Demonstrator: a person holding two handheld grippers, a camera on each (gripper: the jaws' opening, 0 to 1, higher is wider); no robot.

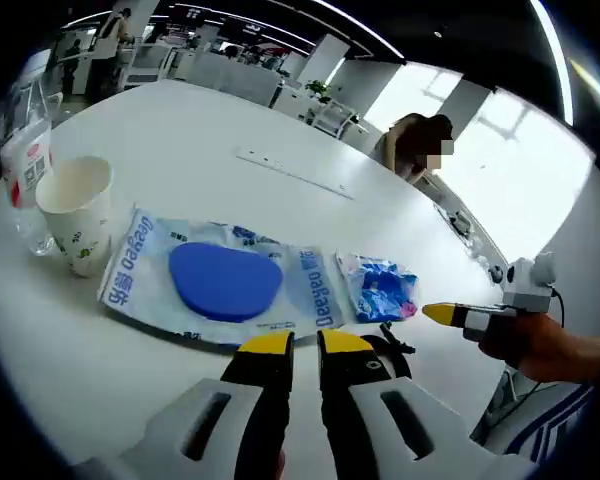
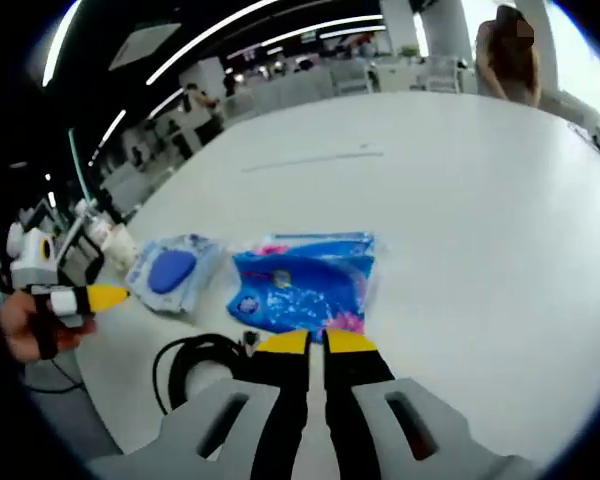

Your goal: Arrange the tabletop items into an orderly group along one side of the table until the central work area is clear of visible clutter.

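Both our left gripper [image 1: 305, 345] and right gripper [image 2: 315, 343] are clenched, seemingly empty. Beside the blue-lidded wipes pack [image 1: 223, 283], the white paper cup [image 1: 77, 212] could topple if nudged.

Table [image 1: 210, 130]: smooth white top, faint sheen. Cup [image 1: 77, 212]: matt paper, printed pattern. Wipes pack [image 1: 220, 282]: glossy plastic film, blue plastic lid, smooth. Blue packet [image 2: 305, 282]: crinkled shiny plastic wrap. Bag [image 1: 25, 165] behind cup: clear plastic, creased. Cable [image 2: 195, 365]: black, smooth, slight gloss. Left gripper [image 1: 298, 345]: matt black plastic jaws, yellow tips.
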